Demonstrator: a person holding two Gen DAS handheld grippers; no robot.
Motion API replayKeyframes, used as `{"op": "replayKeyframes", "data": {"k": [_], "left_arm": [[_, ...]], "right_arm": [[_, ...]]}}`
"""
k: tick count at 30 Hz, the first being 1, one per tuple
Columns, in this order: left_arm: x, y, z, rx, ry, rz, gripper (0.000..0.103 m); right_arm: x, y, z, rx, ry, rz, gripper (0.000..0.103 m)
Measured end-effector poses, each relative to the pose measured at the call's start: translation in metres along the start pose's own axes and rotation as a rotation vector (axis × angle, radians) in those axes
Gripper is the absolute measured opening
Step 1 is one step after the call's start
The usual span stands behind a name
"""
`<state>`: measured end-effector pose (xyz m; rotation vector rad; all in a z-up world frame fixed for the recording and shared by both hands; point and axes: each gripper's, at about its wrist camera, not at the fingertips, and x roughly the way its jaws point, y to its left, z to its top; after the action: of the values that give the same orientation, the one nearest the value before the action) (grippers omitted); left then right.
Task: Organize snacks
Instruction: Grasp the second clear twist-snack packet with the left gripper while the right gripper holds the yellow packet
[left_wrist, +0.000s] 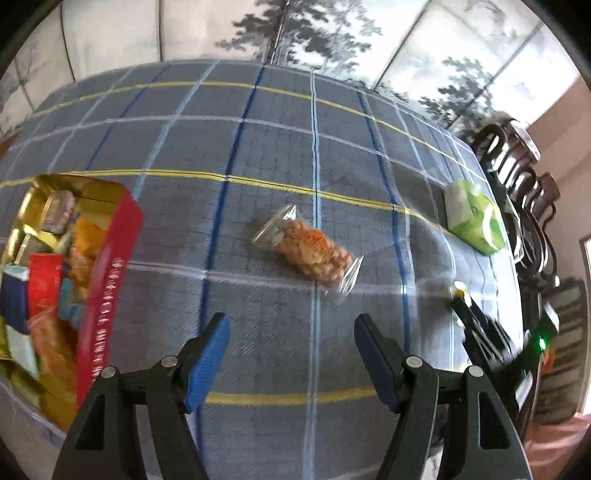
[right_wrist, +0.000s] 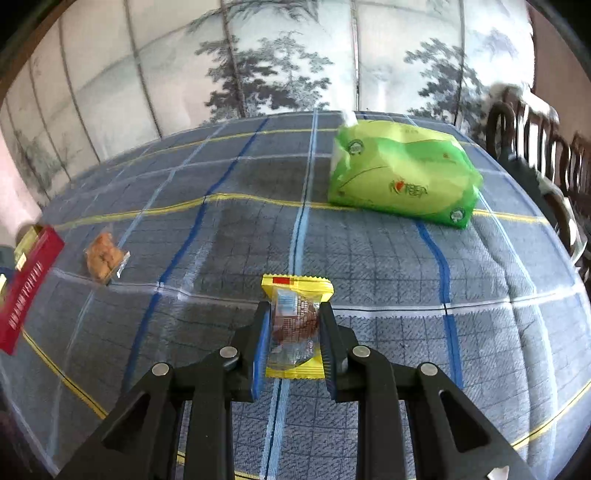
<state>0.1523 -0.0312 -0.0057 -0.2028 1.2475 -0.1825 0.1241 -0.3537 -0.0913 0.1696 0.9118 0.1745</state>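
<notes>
A clear packet of orange-brown snacks (left_wrist: 308, 245) lies on the plaid tablecloth, ahead of my left gripper (left_wrist: 291, 334), which is open and empty above the cloth. A red and gold box (left_wrist: 107, 266) holding several wrapped snacks stands at the left. My right gripper (right_wrist: 294, 314) is shut on a yellow-wrapped brown snack (right_wrist: 295, 325) and holds it over the cloth. In the right wrist view the clear packet (right_wrist: 104, 254) lies far left beside the red box (right_wrist: 29, 284). The right gripper shows blurred at the right of the left wrist view (left_wrist: 480, 325).
A green tissue pack (right_wrist: 402, 177) lies at the back right of the table; it also shows in the left wrist view (left_wrist: 474, 216). Dark wooden chairs (left_wrist: 524, 206) stand along the table's right edge. A tree-patterned wall is behind the table.
</notes>
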Motion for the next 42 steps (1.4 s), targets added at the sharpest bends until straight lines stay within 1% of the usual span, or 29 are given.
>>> {"op": "replayKeyframes", "data": {"k": [1, 2, 4, 5, 7, 9, 10, 12, 14, 17, 20, 23, 27, 28, 30, 31, 33, 34, 35, 37, 38, 39, 40, 42], "left_arm": [[0.01, -0.005, 0.006, -0.009, 0.019, 0.015, 0.071], [0.017, -0.007, 0.01, -0.023, 0.041, 0.011, 0.071], [0.029, -0.007, 0.018, -0.076, 0.057, -0.026, 0.071], [0.035, -0.006, 0.022, -0.115, 0.056, -0.033, 0.071], [0.047, -0.002, 0.029, -0.204, 0.079, -0.044, 0.071], [0.059, 0.005, 0.034, -0.309, 0.106, -0.074, 0.071], [0.063, 0.007, 0.035, -0.348, 0.116, -0.072, 0.071], [0.068, 0.008, 0.037, -0.388, 0.121, -0.057, 0.071], [0.072, 0.003, 0.039, -0.402, 0.122, -0.034, 0.071], [0.077, -0.002, 0.042, -0.424, 0.13, 0.031, 0.071], [0.084, -0.004, 0.043, -0.466, 0.122, 0.067, 0.07], [0.093, -0.011, 0.048, -0.479, 0.135, 0.115, 0.07], [0.098, -0.017, 0.051, -0.501, 0.131, 0.169, 0.069], [0.1, -0.019, 0.052, -0.505, 0.133, 0.187, 0.069], [0.105, -0.029, 0.053, -0.465, 0.152, 0.258, 0.063], [0.107, -0.033, 0.053, -0.444, 0.16, 0.28, 0.059], [0.107, -0.037, 0.05, -0.409, 0.156, 0.321, 0.046], [0.106, -0.038, 0.047, -0.4, 0.145, 0.322, 0.041], [0.105, -0.039, 0.043, -0.373, 0.133, 0.32, 0.041], [0.103, -0.047, 0.034, -0.277, 0.097, 0.35, 0.041], [0.1, -0.049, 0.027, -0.243, 0.081, 0.351, 0.041], [0.097, -0.048, 0.018, -0.226, 0.067, 0.33, 0.041], [0.095, -0.05, 0.01, -0.209, 0.052, 0.328, 0.04], [0.085, -0.048, -0.006, -0.149, -0.002, 0.345, 0.04]], "right_arm": [[-0.001, -0.004, 0.0, 0.015, -0.003, 0.006, 0.023], [0.0, -0.006, 0.0, 0.027, 0.0, 0.015, 0.023], [0.001, -0.011, 0.0, 0.047, 0.008, 0.038, 0.023], [0.001, -0.012, 0.0, 0.051, 0.008, 0.05, 0.023], [0.001, -0.012, 0.0, 0.047, 0.006, 0.065, 0.023], [0.001, -0.011, 0.0, 0.038, 0.009, 0.079, 0.023], [0.002, -0.011, 0.0, 0.039, 0.01, 0.088, 0.023], [0.001, -0.015, 0.001, 0.054, 0.007, 0.11, 0.023], [0.0, -0.019, 0.0, 0.074, 0.002, 0.128, 0.023], [-0.002, -0.022, 0.0, 0.084, -0.009, 0.142, 0.023], [-0.004, -0.025, 0.0, 0.099, -0.022, 0.156, 0.024], [-0.006, -0.027, 0.0, 0.11, -0.031, 0.167, 0.024], [-0.006, -0.027, 0.0, 0.117, -0.035, 0.174, 0.024], [-0.006, -0.028, 0.0, 0.118, -0.035, 0.174, 0.024], [-0.006, -0.028, 0.0, 0.123, -0.034, 0.174, 0.025], [-0.006, -0.028, 0.0, 0.128, -0.033, 0.172, 0.025], [-0.005, -0.03, -0.001, 0.134, -0.03, 0.172, 0.025], [-0.004, -0.03, -0.001, 0.136, -0.026, 0.168, 0.025], [-0.004, -0.029, -0.001, 0.136, -0.021, 0.164, 0.025], [-0.002, -0.031, 0.0, 0.135, -0.014, 0.158, 0.025], [-0.001, -0.031, 0.0, 0.135, -0.01, 0.155, 0.025], [0.0, -0.031, 0.001, 0.134, -0.003, 0.151, 0.025], [0.002, -0.03, 0.001, 0.133, 0.005, 0.144, 0.025], [0.004, -0.028, 0.001, 0.129, 0.019, 0.131, 0.025]]}}
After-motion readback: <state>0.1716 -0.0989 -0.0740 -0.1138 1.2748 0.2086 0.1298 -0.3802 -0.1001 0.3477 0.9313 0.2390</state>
